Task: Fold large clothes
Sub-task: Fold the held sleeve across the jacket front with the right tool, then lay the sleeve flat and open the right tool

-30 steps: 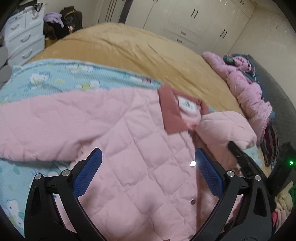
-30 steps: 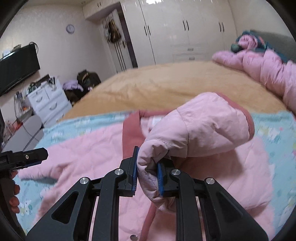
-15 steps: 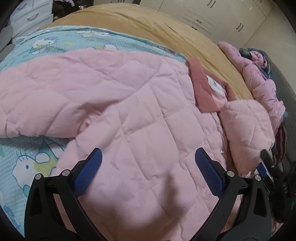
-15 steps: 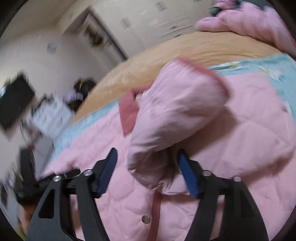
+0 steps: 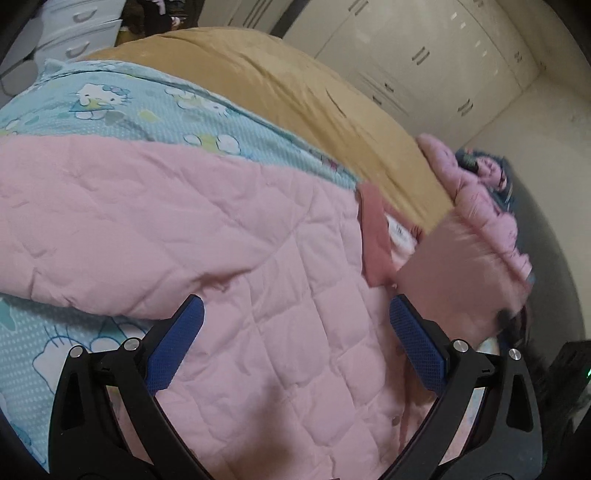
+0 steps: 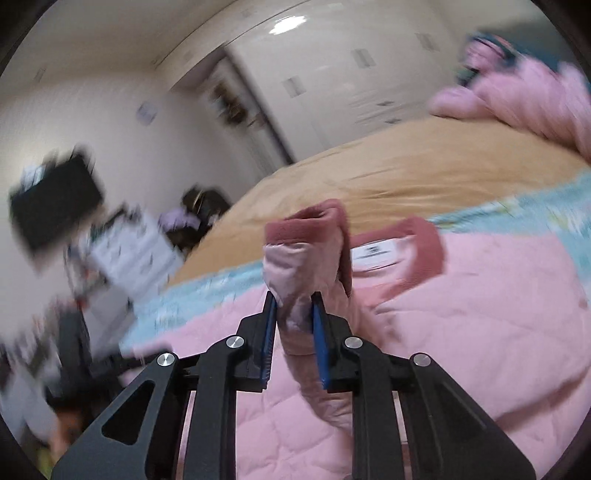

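Note:
A pink quilted jacket (image 5: 221, 240) with a dusty-red collar (image 5: 373, 236) lies spread front-up on the bed. My left gripper (image 5: 295, 306) hovers open just above its chest, with nothing between the blue pads. In the right wrist view the jacket's sleeve (image 6: 299, 258) stands up, red cuff (image 6: 306, 221) on top. The jaws of my right gripper (image 6: 294, 306) are closing, and its pads press the sleeve just below the cuff. The same sleeve shows as a pink blur (image 5: 454, 273) at the right of the left wrist view.
Under the jacket lie a blue cartoon-print sheet (image 5: 129, 107) and a tan blanket (image 5: 295, 92). Another pink padded coat (image 5: 480, 195) is heaped at the bed's far right. White wardrobes (image 5: 406, 44) and a drawer unit (image 5: 74, 29) line the walls.
My right gripper let go of the sleeve's folded bulk, opened wide, then shut again near the cuff and lifted it. My left gripper moved lower over the jacket and rolled, still open.

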Demonstrator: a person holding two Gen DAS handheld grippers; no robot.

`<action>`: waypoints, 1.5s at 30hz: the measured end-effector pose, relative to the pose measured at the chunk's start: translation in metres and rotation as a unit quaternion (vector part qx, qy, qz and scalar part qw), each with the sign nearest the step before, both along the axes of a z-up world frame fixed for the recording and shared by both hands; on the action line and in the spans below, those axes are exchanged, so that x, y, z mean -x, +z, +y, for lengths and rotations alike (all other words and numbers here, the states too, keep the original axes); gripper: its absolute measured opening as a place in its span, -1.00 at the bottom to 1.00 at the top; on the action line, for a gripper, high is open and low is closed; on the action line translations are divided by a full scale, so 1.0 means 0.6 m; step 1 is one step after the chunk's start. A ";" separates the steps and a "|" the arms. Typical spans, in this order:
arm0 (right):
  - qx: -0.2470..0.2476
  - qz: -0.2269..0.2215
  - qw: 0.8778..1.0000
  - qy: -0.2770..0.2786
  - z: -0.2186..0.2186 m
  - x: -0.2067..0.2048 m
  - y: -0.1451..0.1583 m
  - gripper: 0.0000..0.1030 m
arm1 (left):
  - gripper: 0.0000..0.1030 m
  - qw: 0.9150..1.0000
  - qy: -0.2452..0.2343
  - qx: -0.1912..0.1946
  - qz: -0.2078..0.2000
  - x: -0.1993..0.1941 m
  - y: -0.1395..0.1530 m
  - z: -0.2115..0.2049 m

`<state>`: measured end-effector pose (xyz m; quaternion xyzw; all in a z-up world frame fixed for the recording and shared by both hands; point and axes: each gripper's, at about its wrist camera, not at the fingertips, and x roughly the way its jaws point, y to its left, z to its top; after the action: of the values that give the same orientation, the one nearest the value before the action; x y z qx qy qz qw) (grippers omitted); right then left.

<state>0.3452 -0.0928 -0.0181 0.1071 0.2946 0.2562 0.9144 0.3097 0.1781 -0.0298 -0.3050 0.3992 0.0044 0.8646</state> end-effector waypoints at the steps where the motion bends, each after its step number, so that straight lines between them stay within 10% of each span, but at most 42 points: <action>1: 0.011 0.004 1.000 0.014 0.016 0.000 -0.006 -0.68 | 0.83 1.000 0.003 0.007 -0.003 0.001 0.000 0.006; 12: 0.114 0.091 0.983 0.108 0.124 0.029 -0.109 -0.59 | 0.83 0.996 -0.030 0.089 0.007 -0.023 -0.033 -0.005; 24: 0.032 0.137 0.989 0.055 -0.013 0.067 -0.079 -0.03 | 0.81 0.988 -0.101 0.108 0.047 -0.054 -0.096 -0.092; 31: 0.002 0.119 0.992 -0.029 -0.126 0.069 -0.056 -0.03 | -0.87 0.993 -0.112 0.023 0.029 -0.050 -0.087 -0.131; 40: 0.005 0.064 0.986 -0.151 -0.271 0.063 0.008 -0.03 | -0.91 0.988 -0.114 -0.043 -0.097 -0.019 0.034 -0.122; 45: 0.043 0.060 0.978 -0.193 -0.318 0.006 0.022 -0.03 | -0.91 0.989 -0.104 -0.072 -0.079 -0.029 0.012 -0.111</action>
<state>0.3415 -0.2835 -0.0052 0.1376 0.3335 0.0551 0.9310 0.3271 0.1113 -0.0225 -0.1977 0.3581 -0.0806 0.9090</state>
